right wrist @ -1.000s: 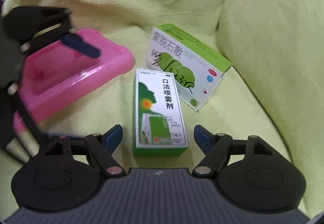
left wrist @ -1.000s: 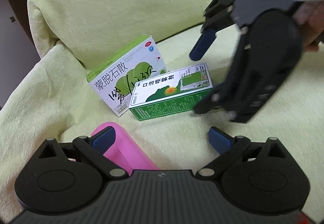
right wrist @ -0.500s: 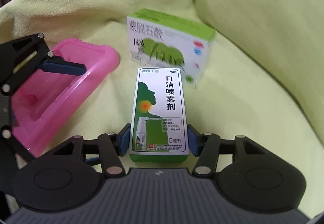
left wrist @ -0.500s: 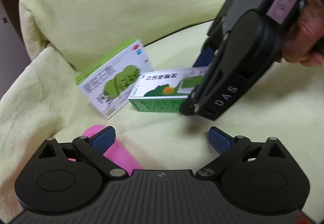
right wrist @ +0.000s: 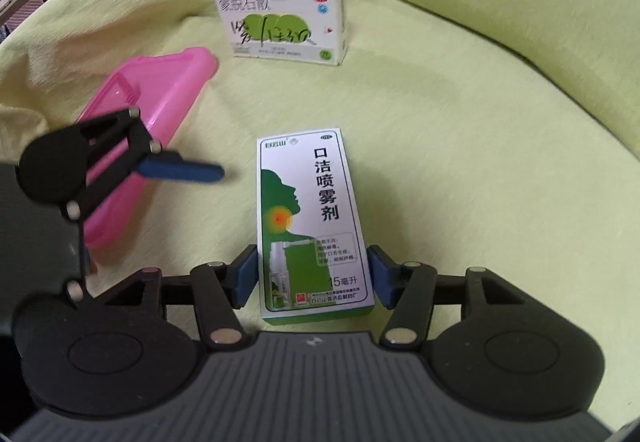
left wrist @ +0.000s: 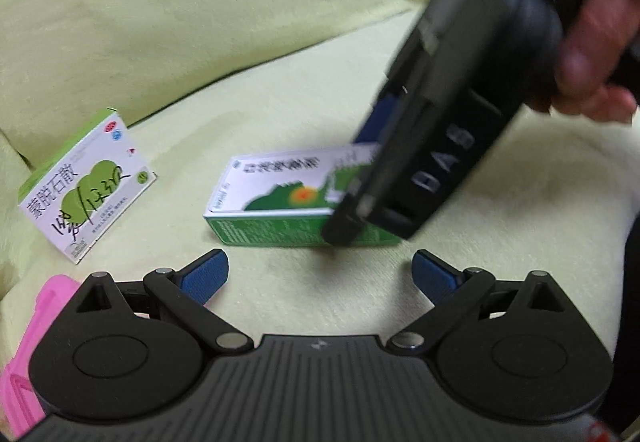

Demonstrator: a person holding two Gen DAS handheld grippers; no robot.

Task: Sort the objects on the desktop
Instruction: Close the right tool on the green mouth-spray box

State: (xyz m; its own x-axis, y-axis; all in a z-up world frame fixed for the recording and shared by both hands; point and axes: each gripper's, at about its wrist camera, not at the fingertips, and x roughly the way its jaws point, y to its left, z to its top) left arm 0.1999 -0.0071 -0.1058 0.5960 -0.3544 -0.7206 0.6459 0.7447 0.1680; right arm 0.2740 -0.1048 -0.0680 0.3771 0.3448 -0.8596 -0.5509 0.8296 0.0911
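Right now, right gripper [right wrist: 311, 276] pads pinching near end of spray box [right wrist: 310, 218] from both sides; long axis running straight out ahead, flat on yellow cover [right wrist: 460, 170]. Left gripper [left wrist: 320, 274] spread wide, empty, farther off. Pink tray [right wrist: 160, 90] ahead-left; other box [right wrist: 284, 22] beyond

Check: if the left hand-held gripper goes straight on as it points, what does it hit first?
Probably the green spray box dead ahead, held by the right hand-held gripper; depth is unclear.
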